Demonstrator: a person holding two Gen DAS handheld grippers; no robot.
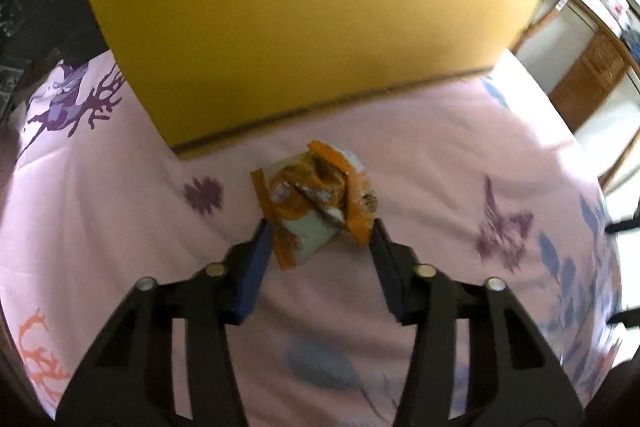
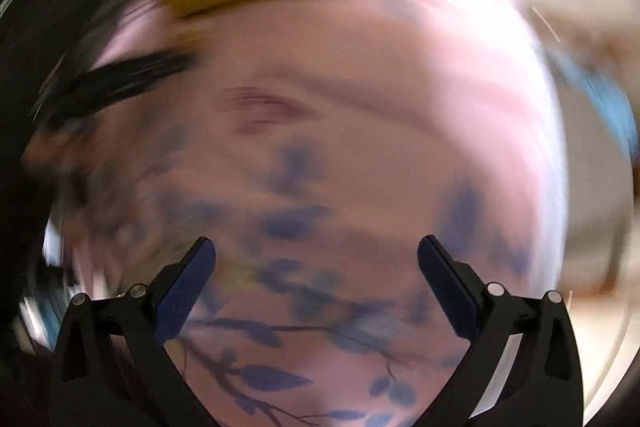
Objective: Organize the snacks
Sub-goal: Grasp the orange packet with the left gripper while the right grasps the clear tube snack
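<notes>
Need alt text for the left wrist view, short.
The left tongs straddle a small orange-and-white snack packet lying on a pink floral cloth, blue pads at either side of it; whether they press it is unclear. A yellow box stands behind the packet.

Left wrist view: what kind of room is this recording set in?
Probably a bedroom at home: a pink floral bedsheet covers a soft surface, and wooden doors stand behind. A yellow box and a snack packet lie on the sheet, the packet between the left gripper fingers.
</notes>
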